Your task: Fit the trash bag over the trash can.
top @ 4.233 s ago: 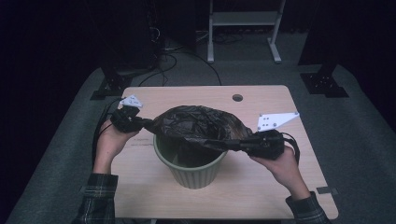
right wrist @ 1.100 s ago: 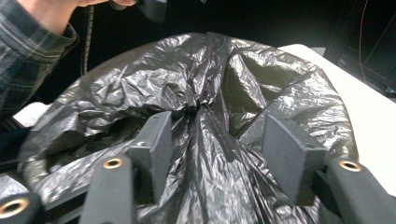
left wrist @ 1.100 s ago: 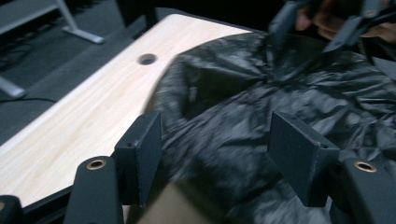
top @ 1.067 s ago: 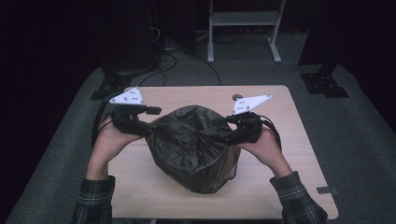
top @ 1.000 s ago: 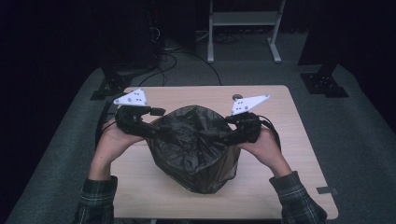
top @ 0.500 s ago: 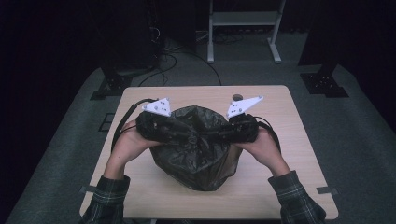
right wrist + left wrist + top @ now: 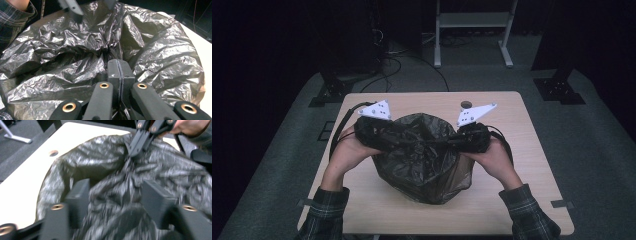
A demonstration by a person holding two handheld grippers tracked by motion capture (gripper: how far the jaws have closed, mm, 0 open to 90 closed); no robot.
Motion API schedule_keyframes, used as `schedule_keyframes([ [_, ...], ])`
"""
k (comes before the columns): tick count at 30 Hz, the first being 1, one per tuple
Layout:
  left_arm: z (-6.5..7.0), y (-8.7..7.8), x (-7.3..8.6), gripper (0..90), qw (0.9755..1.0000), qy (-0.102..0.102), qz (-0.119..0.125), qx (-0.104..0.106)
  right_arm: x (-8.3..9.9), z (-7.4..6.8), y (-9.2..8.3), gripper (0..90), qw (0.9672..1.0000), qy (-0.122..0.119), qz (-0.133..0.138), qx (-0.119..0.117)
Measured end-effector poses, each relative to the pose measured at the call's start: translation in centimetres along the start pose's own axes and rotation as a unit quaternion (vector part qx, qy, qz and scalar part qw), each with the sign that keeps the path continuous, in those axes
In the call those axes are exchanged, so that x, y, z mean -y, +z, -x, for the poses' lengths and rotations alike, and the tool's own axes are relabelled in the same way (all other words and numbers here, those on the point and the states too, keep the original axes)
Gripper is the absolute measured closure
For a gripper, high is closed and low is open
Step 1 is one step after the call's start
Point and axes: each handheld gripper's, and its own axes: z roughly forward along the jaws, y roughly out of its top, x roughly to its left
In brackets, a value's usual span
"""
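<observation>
High view: the black bag (image 7: 424, 157) sits mid-worktop (image 7: 532, 210), bunched between both hands. Left gripper (image 7: 115, 195) view: jaws apart, just opening around plastic — bite deeper. Right gripper (image 7: 117, 66) view: jaws clamped shut on a fold — hold firm.

The bag (image 7: 424, 160) is thin black plastic film, glossy and heavily crinkled, with grey sheen along the creases; its lower side looks slightly translucent and brownish. The table (image 7: 532, 200) under the bag is light wood or wood laminate, smooth and matt. The right gripper (image 7: 117, 63) at the bag's gathered top has matt black plastic jaws with brass-coloured metal rivets. The left gripper (image 7: 117, 197) has the same matt black finish and brassy rivets. Sleeves (image 7: 527, 215) near the bag are woven plaid cloth. The floor (image 7: 592, 150) around the table looks like rough grey carpet.
</observation>
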Motion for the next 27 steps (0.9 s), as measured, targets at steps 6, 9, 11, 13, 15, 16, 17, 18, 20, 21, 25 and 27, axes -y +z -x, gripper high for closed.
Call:
schedule_keyframes([
  [6, 0.0, 1.6, -1.0, 28.5, 0.9995, -0.002, -0.006, 0.030, -0.1, 0.0, 0.2, 89.9, 1.0000, 0.002, 0.000, -0.004],
  [9, 0.2, 2.4, -1.2, 25.8, 0.9991, 0.001, -0.022, 0.037, -0.1, -0.1, 0.2, 89.9, 1.0000, 0.002, 0.001, -0.005],
  [11, 0.2, 2.9, -1.2, 26.1, 0.9986, 0.003, -0.036, 0.039, -0.2, -0.1, 0.1, 89.9, 1.0000, 0.002, 0.003, -0.006],
  [13, 0.2, 3.2, -1.0, 38.0, 0.9975, 0.002, -0.050, 0.050, -0.2, -0.1, 0.1, 90.0, 1.0000, 0.002, 0.004, -0.007],
  [15, 0.3, 3.3, -1.0, 56.1, 0.9968, 0.008, -0.065, 0.046, -0.2, -0.1, 0.0, 90.0, 1.0000, 0.003, 0.005, -0.006],
  [16, 0.3, 3.2, -1.0, 65.2, 0.9965, 0.009, -0.070, 0.044, -0.2, -0.1, 0.0, 90.0, 1.0000, 0.003, 0.005, -0.007],
  [17, 0.3, 3.1, -0.9, 77.0, 0.9966, 0.007, -0.069, 0.045, -0.1, 0.0, -0.1, 90.0, 1.0000, 0.003, 0.006, -0.006],
  [18, 0.2, 2.8, -0.9, 84.4, 0.9966, 0.005, -0.068, 0.046, -0.1, 0.0, -0.1, 90.0, 1.0000, 0.002, 0.006, -0.005],
  [20, 0.1, 2.3, -0.6, 89.9, 0.9971, 0.000, -0.067, 0.035, -0.1, 0.0, -0.3, 90.0, 1.0000, 0.003, 0.008, -0.002],
  [21, 0.0, 2.0, -0.5, 90.0, 0.9974, -0.002, -0.064, 0.032, 0.0, 0.1, -0.5, 90.0, 0.9999, 0.003, 0.011, -0.001],
  [25, -0.1, 0.3, 0.3, 90.0, 0.9982, -0.009, -0.056, 0.021, 0.3, 0.2, -1.3, 90.0, 0.9998, 0.004, 0.018, 0.005],
  [27, -0.1, -0.8, 0.8, 90.0, 0.9984, -0.011, -0.053, 0.013, 0.7, 0.3, -2.0, 90.0, 0.9997, 0.009, 0.022, 0.010],
])
